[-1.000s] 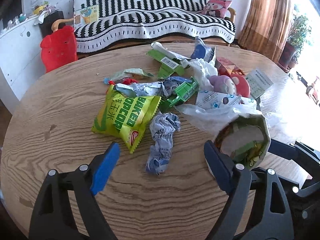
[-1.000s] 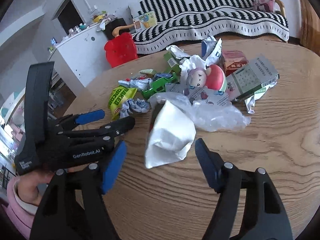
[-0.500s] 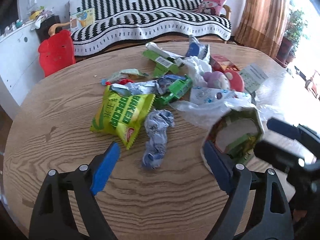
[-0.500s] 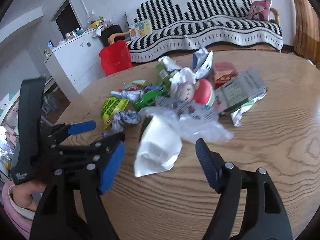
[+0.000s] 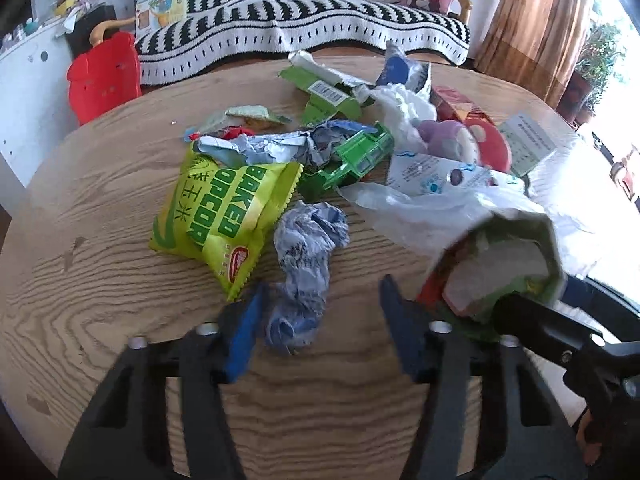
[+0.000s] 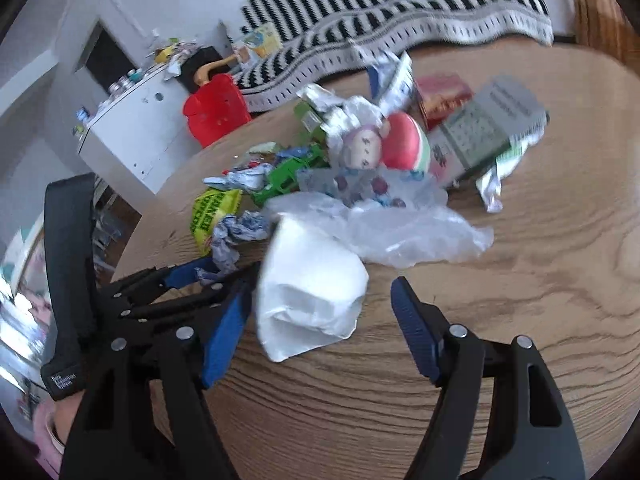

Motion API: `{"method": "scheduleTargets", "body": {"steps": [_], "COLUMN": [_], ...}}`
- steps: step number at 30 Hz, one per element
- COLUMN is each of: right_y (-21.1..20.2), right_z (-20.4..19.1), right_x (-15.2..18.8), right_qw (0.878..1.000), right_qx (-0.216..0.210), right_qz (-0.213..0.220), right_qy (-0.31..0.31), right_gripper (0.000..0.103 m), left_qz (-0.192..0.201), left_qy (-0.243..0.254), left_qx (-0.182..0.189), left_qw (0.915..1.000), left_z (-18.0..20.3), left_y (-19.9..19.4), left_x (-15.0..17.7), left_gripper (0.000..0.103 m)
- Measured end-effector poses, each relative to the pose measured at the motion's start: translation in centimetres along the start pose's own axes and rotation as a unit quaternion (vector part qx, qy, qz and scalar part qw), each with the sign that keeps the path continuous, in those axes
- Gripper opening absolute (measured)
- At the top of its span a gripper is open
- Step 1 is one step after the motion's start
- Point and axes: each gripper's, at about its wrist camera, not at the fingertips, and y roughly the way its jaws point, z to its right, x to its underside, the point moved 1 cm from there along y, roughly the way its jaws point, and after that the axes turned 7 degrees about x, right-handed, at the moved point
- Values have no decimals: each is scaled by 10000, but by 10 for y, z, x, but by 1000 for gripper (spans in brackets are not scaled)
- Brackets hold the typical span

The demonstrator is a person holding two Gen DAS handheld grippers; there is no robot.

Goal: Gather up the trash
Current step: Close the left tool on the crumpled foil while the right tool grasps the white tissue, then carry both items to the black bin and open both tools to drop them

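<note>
Two grippers work a litter heap on a wooden table [image 5: 100, 248].

Left wrist view: the left gripper [image 5: 320, 320] has its jaws around the near end of a crumpled blue-grey wrapper [image 5: 308, 256]. The jaws have just been closing, from wide apart in the earlier frames to a much narrower gap now. The left pad touches the wrapper's edge; the right pad stands clear, so nothing is clamped yet. The wrapper lies just beside a green popcorn bag [image 5: 228, 212], which the jaws do not take in. At right, an open green-rimmed paper bag [image 5: 516, 260] has swung closer to the gripper than a second ago, its mouth facing the camera. This is judged the collecting bag.

Right wrist view: the right gripper [image 6: 320, 324] straddles the white outside of the paper bag [image 6: 312, 284]. Its jaws have narrowed slightly; the left pad meets the bag wall, while the right pad is apart from it, so a firm hold cannot be confirmed. The left gripper [image 6: 208, 276] shows at left on the wrapper [image 6: 236, 240].

Judgement: grasp under way; the wrapper then needs lifting into the bag. Most litter remains uncollected.
</note>
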Motion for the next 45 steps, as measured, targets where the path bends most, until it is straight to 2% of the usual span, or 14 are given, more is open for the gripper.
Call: {"method": "scheduleTargets", "body": {"steps": [2,3,5,7,14,18,25,28,30,34,37,39,41,45], "right_y": [5,8,6,0,-31,-39,-33,-51,-82,-161,-221,-255,-289,-320], "right_z": [5,5,3,-4,-30,-28,-21,-21,-14,26,79,120,168,253], "right_x": [-1,-1,0,1,3,-3,-5,-6,-10,-2,12,28,55,118], "right_qw": [9997,9994,9995,9995,9953,9945,9963,9946,9920,9868,9823,9784,9712,9518], "right_qx": [-114,-224,-252,-307,-373,-206,-124,-108,-84,196,501,745,1111,1908], "right_qz": [-92,-151,-123,-73,532,773,632,837,1147,1596,1796,1863,1910,1795], "right_qy": [178,214,151,24,-715,-683,-566,-601,-517,-220,165,507,889,1596], "right_gripper": [54,50,50,49,49,49,49,49,49,49,49,49,49,49], "left_qz": [9,24,129,284,587,625,627,830,935,881,901,744,406,-376], "left_qy": [-9,-8,-104,-30,74,5,14,4,54,419,996,1462,1922,2688], "left_qx": [-151,-160,-16,-55,-329,-449,-363,-184,-124,388,802,1238,1673,2103], "left_qw": [9999,9999,9999,9996,9977,9970,9974,9964,9955,9945,9877,9786,9661,9392], "left_z": [-1,-1,0,3,4,-3,-4,11,27,87,159,220,283,390], "left_y": [2,2,-3,-13,-47,-55,-62,-76,-86,-106,-123,-127,-121,-79], "left_x": [-2,-2,-2,-2,1,4,7,0,-2,-1,-1,8,27,79], "left_gripper": [23,23,22,22,22,22,22,22,22,22,22,22,22,22]}}
